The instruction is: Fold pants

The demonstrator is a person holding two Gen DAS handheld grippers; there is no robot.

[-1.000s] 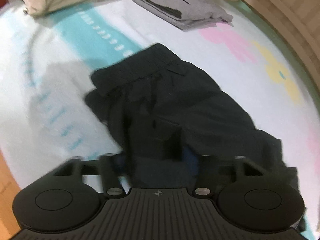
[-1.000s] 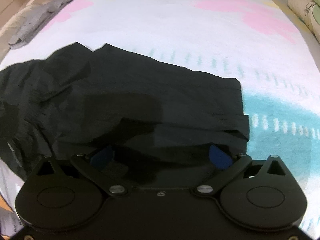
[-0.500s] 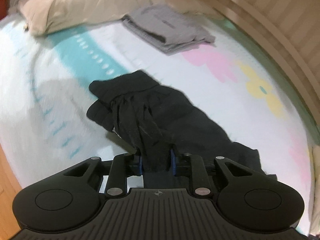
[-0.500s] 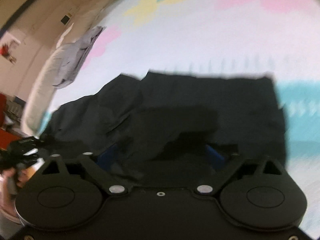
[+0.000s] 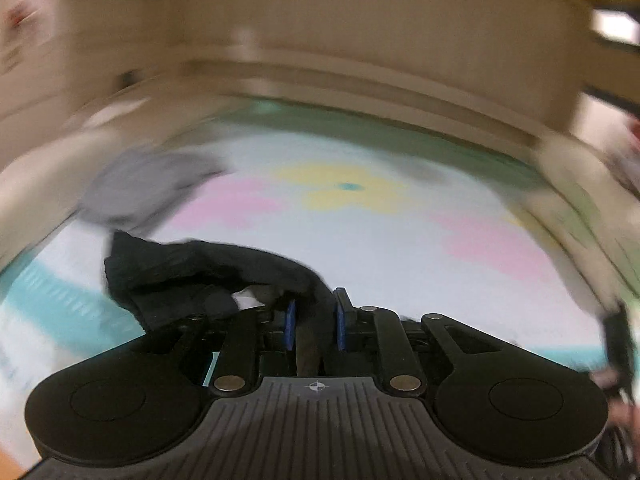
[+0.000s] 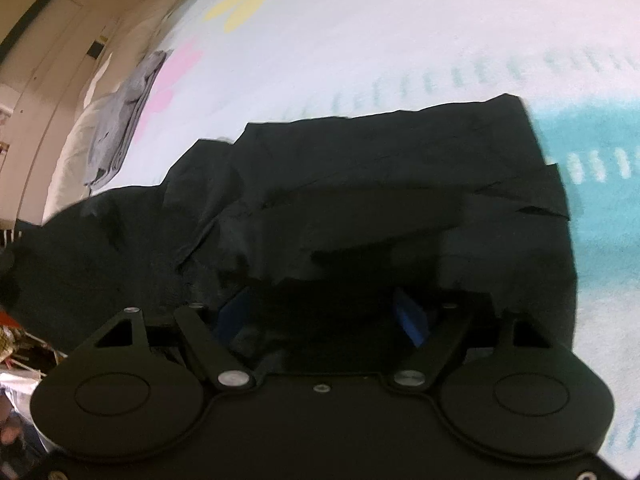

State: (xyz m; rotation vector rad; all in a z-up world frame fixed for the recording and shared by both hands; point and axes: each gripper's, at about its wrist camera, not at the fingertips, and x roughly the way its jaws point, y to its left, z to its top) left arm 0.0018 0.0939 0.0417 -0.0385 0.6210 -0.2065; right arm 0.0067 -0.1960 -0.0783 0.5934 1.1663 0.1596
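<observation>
The black pants (image 6: 360, 184) lie spread over the flowered bedsheet (image 6: 360, 40) in the right wrist view, the leg hems at the right. My right gripper (image 6: 324, 316) is open, its blue pads wide apart over the near edge of the fabric. In the left wrist view my left gripper (image 5: 314, 320) is shut on a bunched part of the black pants (image 5: 192, 268), which hang to the left off its blue pads. That view is blurred by motion.
A folded grey garment (image 6: 120, 120) lies at the far left of the bed, also blurred in the left wrist view (image 5: 140, 192). A beige pillow (image 6: 76, 148) lies beside it. A wooden bed frame (image 5: 360, 80) runs behind the sheet (image 5: 400, 240).
My left gripper closed on the pants' end and lifted it, swinging up and round so the headboard now shows. My right gripper stayed open over the fabric and tilted slightly.
</observation>
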